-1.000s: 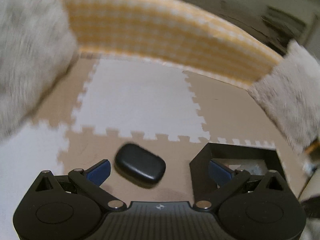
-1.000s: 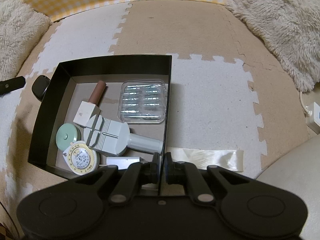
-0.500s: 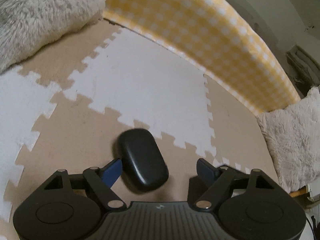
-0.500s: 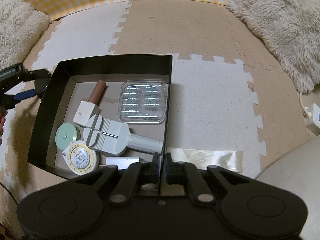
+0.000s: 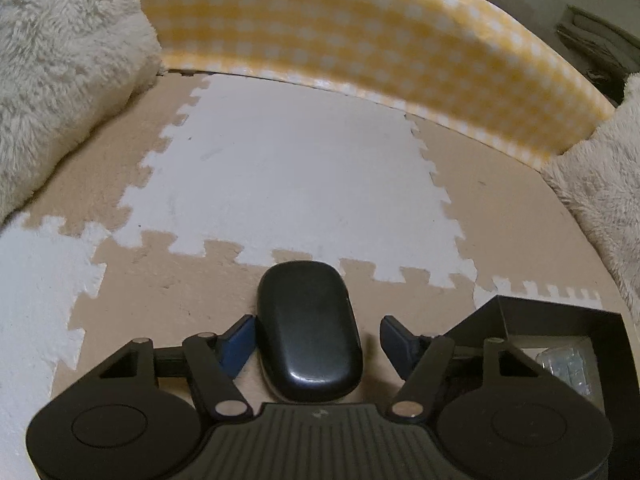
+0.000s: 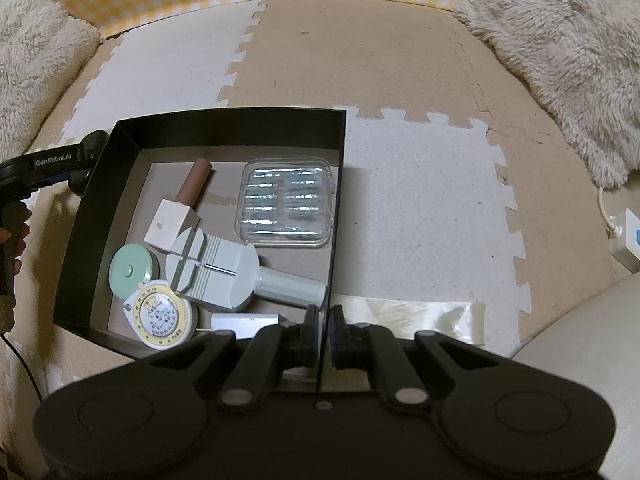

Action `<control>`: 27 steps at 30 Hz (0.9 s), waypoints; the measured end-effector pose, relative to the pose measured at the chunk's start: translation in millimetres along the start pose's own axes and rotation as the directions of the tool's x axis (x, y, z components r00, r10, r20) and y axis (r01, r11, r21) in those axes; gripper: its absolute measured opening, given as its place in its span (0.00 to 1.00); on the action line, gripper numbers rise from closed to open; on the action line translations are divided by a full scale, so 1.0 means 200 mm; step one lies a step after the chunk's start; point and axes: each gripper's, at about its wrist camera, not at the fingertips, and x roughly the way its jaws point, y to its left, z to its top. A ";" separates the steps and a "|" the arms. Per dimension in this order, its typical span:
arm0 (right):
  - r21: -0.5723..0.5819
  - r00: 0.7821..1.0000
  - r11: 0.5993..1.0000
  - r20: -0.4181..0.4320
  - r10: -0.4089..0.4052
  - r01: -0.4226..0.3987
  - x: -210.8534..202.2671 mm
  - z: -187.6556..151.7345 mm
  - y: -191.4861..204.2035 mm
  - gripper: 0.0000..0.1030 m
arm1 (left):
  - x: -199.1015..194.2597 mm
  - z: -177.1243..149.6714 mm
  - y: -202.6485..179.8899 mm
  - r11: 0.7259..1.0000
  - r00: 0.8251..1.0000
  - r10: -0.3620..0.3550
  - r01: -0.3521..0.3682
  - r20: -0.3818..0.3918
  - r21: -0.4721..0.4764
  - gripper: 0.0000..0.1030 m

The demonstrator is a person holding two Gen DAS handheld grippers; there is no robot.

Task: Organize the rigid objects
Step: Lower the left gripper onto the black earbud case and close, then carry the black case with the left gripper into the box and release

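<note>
A black oval case (image 5: 308, 328) lies on the foam mat, just left of the black box (image 5: 560, 320). My left gripper (image 5: 318, 344) is open and straddles the case, its blue pads (image 5: 238, 346) on either side; the left pad is close to or touching it. My right gripper (image 6: 323, 330) is shut on the near right wall of the black box (image 6: 336, 184). The box holds a clear plastic case (image 6: 288, 202), a brown-and-white tube (image 6: 180, 208), a pale blue tool (image 6: 224, 276) and two round tape measures (image 6: 132, 272).
A yellow checked wall (image 5: 380, 40) closes the back of the mat. Fluffy cushions (image 5: 60, 72) lie at the left and right (image 6: 560, 52). A shiny cream strip (image 6: 420, 318) lies right of the box. A white plug and cord (image 6: 624, 236) sit at the far right.
My left gripper has swung round and moved in over the black case, which now lies lengthwise between the open fingers. The right gripper has stayed shut on the box wall.
</note>
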 end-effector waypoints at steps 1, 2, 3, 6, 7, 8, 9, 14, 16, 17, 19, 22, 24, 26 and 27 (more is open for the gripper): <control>-0.001 1.000 1.000 0.000 0.000 0.000 0.00 0.00 0.00 0.06 | 0.00 0.00 0.01 1.000 1.000 -0.001 0.001 0.002 -0.008 0.65; -0.003 1.000 1.000 0.000 -0.001 0.001 0.00 0.00 0.00 0.07 | 0.00 0.00 0.01 1.000 1.000 -0.001 0.001 0.004 -0.013 0.65; -0.004 1.000 1.000 0.000 -0.002 0.002 0.00 0.00 0.00 0.07 | 0.00 0.00 0.01 1.000 1.000 -0.002 0.003 0.006 -0.019 0.64; -0.004 1.000 1.000 -0.001 -0.002 0.002 0.00 0.00 0.01 0.07 | 0.01 0.01 0.00 1.000 1.000 0.013 -0.012 0.013 -0.021 0.52; -0.004 1.000 1.000 -0.001 -0.001 0.001 0.00 0.00 0.01 0.07 | 0.01 0.01 0.01 1.000 1.000 0.010 -0.009 0.012 -0.021 0.52; -0.004 1.000 1.000 0.000 -0.001 0.001 0.00 0.00 0.01 0.07 | 0.00 0.01 0.01 1.000 1.000 0.007 -0.007 0.010 -0.022 0.52; -0.005 1.000 1.000 0.000 -0.002 0.002 0.00 0.00 0.01 0.07 | 0.00 0.01 0.01 1.000 1.000 0.006 -0.005 0.008 -0.024 0.52; -0.002 1.000 1.000 -0.001 -0.002 0.002 0.00 0.00 0.01 0.05 | -0.03 -0.01 0.00 0.998 1.000 -0.025 0.025 -0.001 -0.050 0.52; 0.000 1.000 1.000 0.000 -0.001 0.001 0.00 0.00 0.00 0.05 | -0.06 -0.01 -0.01 0.998 0.999 -0.036 0.037 0.009 -0.055 0.52; 0.002 1.000 1.000 0.000 0.001 -0.001 0.00 0.00 0.00 0.05 | -0.08 0.00 -0.02 0.997 0.999 -0.044 0.045 0.017 -0.057 0.52; 0.003 1.000 1.000 0.001 0.003 -0.003 0.00 0.00 -0.01 0.05 | -0.13 0.00 -0.03 0.996 0.998 -0.057 0.058 0.030 -0.064 0.52; 0.007 1.000 1.000 0.003 0.005 -0.006 0.01 0.00 -0.01 0.05 | -0.20 0.02 -0.05 0.993 0.995 -0.081 0.085 0.054 -0.076 0.52; 0.008 1.000 1.000 0.004 0.007 -0.007 0.01 0.00 -0.01 0.05 | -0.25 0.03 -0.08 0.991 0.992 -0.103 0.109 0.069 -0.081 0.52; 0.007 1.000 1.000 0.004 0.007 -0.007 0.01 0.00 -0.01 0.05 | -0.30 0.03 -0.11 0.988 0.989 -0.127 0.133 0.079 -0.079 0.52; 0.007 1.000 1.000 0.004 0.006 -0.006 0.01 0.00 -0.01 0.05 | -0.32 0.03 -0.13 0.987 0.987 -0.139 0.145 0.081 -0.073 0.52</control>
